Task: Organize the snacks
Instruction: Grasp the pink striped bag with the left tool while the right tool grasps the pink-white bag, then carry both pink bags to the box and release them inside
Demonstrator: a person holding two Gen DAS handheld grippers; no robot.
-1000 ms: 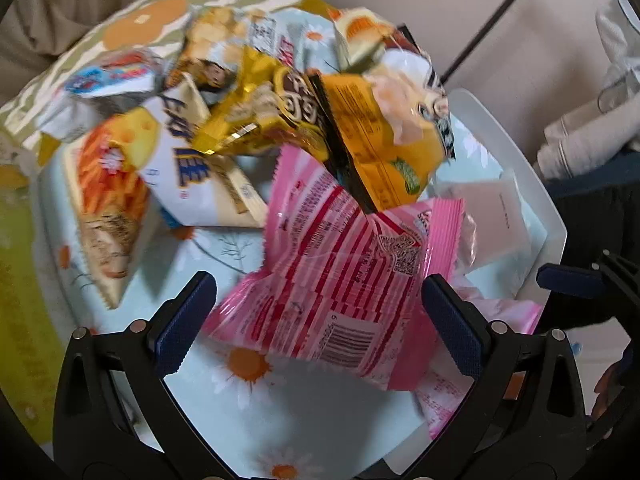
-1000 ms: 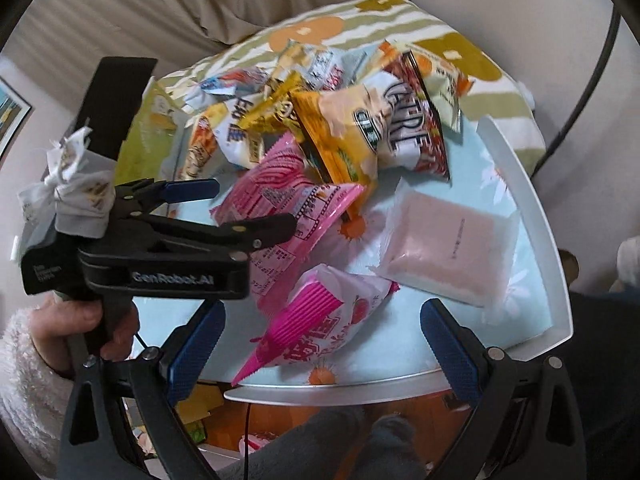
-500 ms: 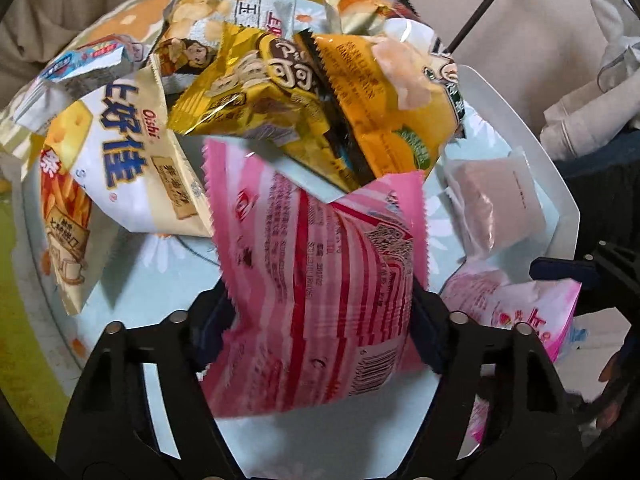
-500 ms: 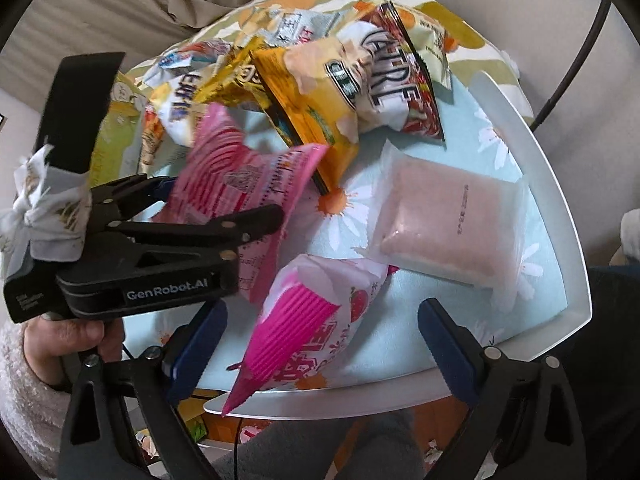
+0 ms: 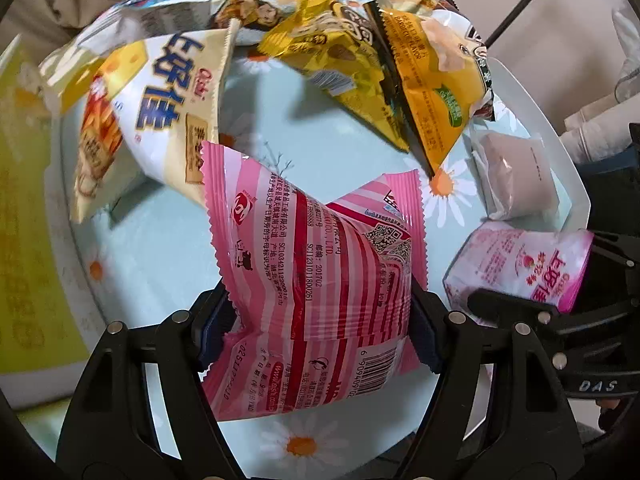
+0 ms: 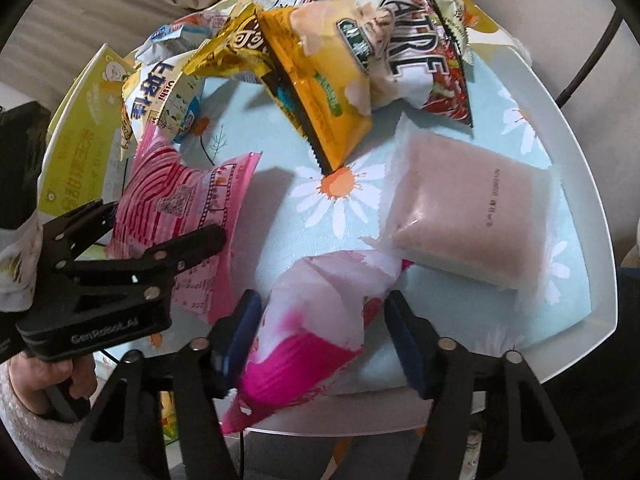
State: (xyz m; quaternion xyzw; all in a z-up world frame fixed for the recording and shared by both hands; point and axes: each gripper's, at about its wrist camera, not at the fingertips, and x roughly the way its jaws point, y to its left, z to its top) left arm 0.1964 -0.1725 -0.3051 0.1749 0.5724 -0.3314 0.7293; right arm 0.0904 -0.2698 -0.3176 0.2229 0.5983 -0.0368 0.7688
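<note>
**Two grippers, each on a pink snack bag**

The left gripper [image 5: 320, 332] has its fingers [image 5: 214, 330] clenched on both sides of a pink striped snack bag [image 5: 320, 280], lifted above the worktop [image 5: 160, 248]. To its right, the right gripper [image 6: 320, 332] is closing around a pale pink-and-magenta bag [image 6: 316, 320]; that bag lies between the fingers at the worktop's near edge. Other snack bags [image 5: 352, 64] are heaped at the far side.

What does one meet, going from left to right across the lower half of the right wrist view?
Left gripper shut on the striped pink packet → white and magenta packet between the closing jaws of the right gripper → pale pink pouch → white tray rim.
</note>
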